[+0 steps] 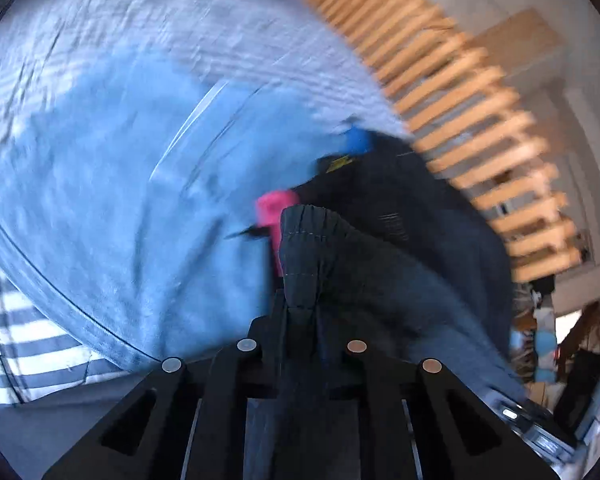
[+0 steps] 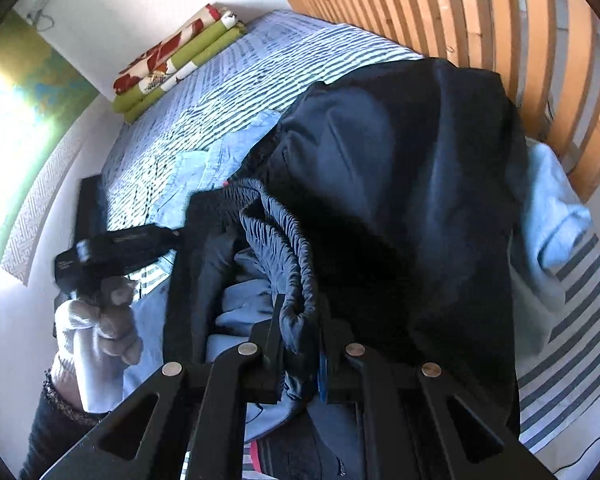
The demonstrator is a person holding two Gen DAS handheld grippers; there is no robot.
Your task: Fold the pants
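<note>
Two grippers are each clamped on the same dark navy pants [image 2: 420, 208], and the garment hangs bunched between them over the bed [image 2: 236, 92]. In the right wrist view the right gripper [image 2: 300, 332] has its jaws drawn together on the gathered elastic waistband [image 2: 284, 248], the ruffled band bulging out just above the fingertips. From there the rest of the pants spreads up and to the right in broad shiny folds, reaching toward the slatted wooden headboard [image 2: 500, 40] along the bed's far edge.

In the left wrist view — badly smeared by motion — the left gripper [image 1: 302, 300] is likewise closed on a pleated fold of the waistband [image 1: 304, 240], which stands up out of the jaws. Behind it the dark cloth of the pants [image 1: 412, 240] trails off to the right, toward the wooden slats [image 1: 460, 92]. A pink patch [image 1: 276, 208] and a blue patch [image 1: 358, 140] show beside the cloth; the blur leaves them unidentifiable.

Under the pants lies a light blue garment [image 2: 204, 168], rumpled on the blue-and-white striped bedsheet [image 2: 204, 120]. A folded stack of green and red-flowered bedding [image 2: 172, 60] sits at the bed's far corner by the white wall. At the left edge of the right wrist view a white-gloved hand [image 2: 96, 324] grips the black handle of the other gripper, with a dark sleeve below the cuff.
</note>
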